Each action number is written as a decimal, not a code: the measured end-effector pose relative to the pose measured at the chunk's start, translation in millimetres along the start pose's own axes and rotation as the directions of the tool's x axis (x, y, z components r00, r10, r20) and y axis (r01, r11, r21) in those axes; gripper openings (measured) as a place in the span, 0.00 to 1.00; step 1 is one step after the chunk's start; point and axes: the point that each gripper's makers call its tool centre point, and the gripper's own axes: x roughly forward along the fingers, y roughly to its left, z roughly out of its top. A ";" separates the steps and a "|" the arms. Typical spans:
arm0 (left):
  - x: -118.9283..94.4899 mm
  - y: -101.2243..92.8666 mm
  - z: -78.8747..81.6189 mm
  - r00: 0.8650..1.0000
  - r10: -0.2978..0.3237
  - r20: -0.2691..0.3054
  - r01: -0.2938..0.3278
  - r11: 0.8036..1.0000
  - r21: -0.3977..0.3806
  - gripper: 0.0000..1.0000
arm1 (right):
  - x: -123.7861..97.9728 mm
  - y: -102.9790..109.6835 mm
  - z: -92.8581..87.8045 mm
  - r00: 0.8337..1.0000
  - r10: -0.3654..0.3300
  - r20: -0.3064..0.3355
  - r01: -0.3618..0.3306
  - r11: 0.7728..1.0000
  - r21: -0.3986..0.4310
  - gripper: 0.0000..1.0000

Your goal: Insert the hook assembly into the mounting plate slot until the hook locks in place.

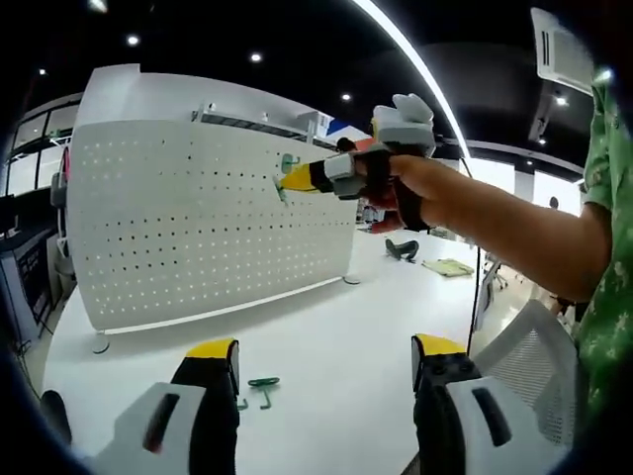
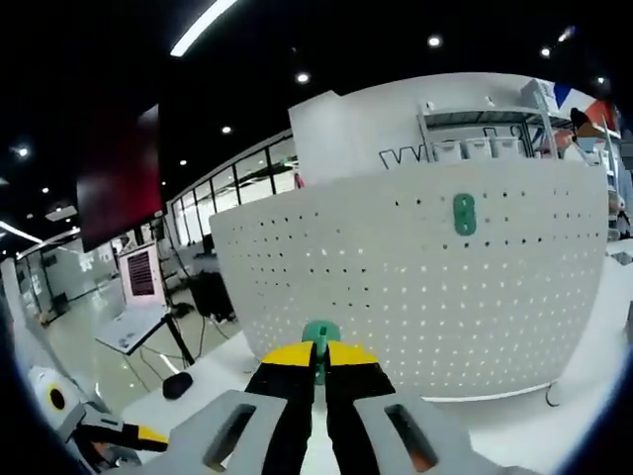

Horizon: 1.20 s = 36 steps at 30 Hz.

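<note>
Ahead of the right gripper (image 2: 318, 368), clamped on a green hook (image 2: 319, 336), stands the pegboard (image 2: 415, 297), its green plate (image 2: 464, 214) up-right; left gripper (image 1: 324, 361) gapes over the bench (image 1: 326, 327).

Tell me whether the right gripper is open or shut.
Shut: the right gripper has its yellow-tipped jaws together, pinching a green hook between them.

pegboard (image 1: 198, 218) upright on table (image 1: 326, 336) | mounting plate (image 2: 464, 214) on pegboard | hooks (image 1: 263, 389) before it
</note>
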 end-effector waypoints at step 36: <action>4.4 3.6 -4.0 1.000 -0.009 -0.011 0.009 1.000 -0.014 0.73 | -20.1 -18.6 79.8 0.905 -0.128 0.406 0.242 0.940 -0.242 0.02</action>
